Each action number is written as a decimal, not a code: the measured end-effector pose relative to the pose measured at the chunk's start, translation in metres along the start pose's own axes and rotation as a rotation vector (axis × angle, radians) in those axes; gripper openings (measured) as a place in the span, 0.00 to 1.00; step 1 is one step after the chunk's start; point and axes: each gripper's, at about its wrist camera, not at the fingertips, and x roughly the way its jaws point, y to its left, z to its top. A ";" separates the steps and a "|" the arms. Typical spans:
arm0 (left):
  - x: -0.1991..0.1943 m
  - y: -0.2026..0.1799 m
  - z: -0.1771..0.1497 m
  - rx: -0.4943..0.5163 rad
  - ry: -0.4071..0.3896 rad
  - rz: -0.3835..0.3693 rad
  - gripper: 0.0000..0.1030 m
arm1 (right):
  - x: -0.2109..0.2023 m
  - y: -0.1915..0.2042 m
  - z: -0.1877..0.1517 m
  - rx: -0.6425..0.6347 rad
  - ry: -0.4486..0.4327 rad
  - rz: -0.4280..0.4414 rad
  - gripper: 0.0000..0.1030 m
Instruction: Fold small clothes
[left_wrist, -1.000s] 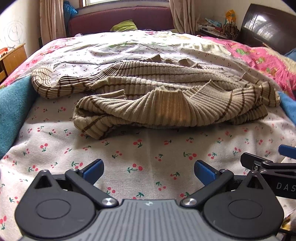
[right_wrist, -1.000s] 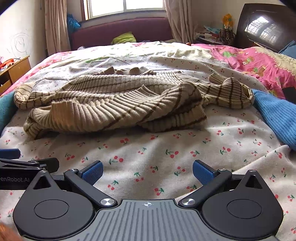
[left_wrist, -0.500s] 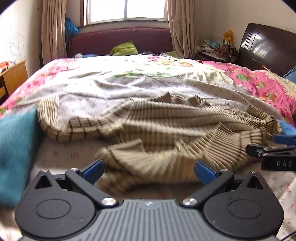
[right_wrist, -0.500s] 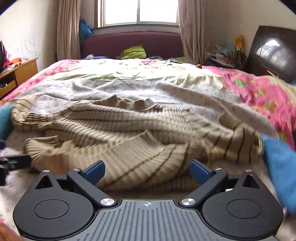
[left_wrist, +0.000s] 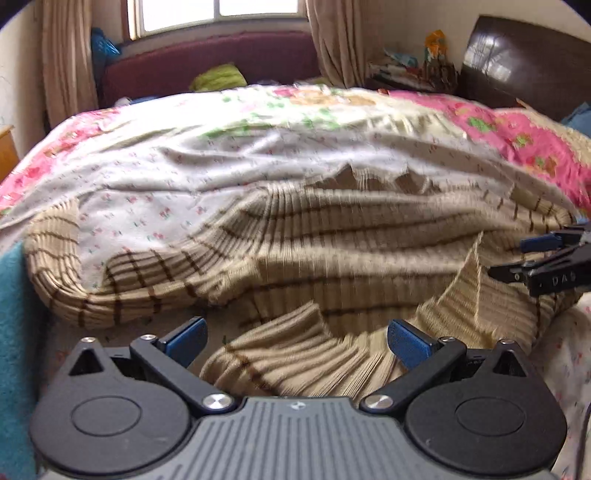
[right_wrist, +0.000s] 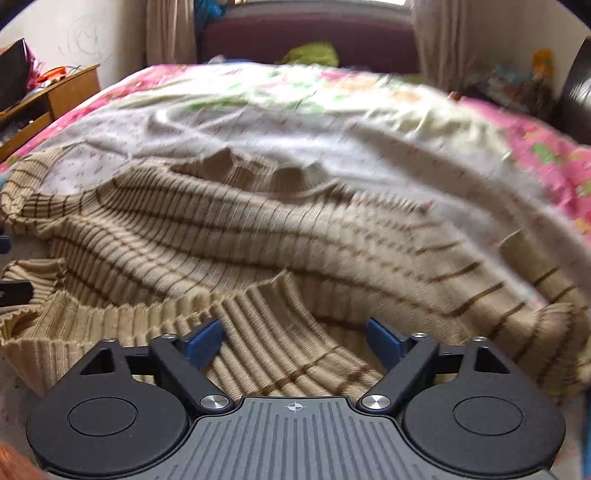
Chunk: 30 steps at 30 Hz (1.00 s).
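Note:
A beige ribbed sweater with thin brown stripes lies crumpled on the bed; it also fills the right wrist view. My left gripper is open, its blue pads either side of the sweater's near folded hem. My right gripper is open over the near ribbed hem. The right gripper also shows at the right edge of the left wrist view, just above the sweater's right side.
The bed has a white cherry-print sheet and a pink floral quilt at the right. A teal cloth lies at the left. A wooden side table stands left, a dark headboard right.
Both grippers have moved forward across the bare sheet and now reach the sweater's near edge. Both stay open. The sweater has not moved.

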 end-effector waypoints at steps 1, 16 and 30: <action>0.004 0.003 -0.003 -0.001 0.017 -0.002 1.00 | 0.002 0.000 -0.001 0.001 0.009 0.018 0.74; 0.015 0.011 -0.001 -0.001 0.114 -0.074 0.45 | -0.023 0.002 -0.007 0.065 0.013 0.140 0.10; -0.071 0.032 -0.044 -0.100 0.113 -0.137 0.23 | -0.138 0.015 -0.068 0.111 0.054 0.231 0.07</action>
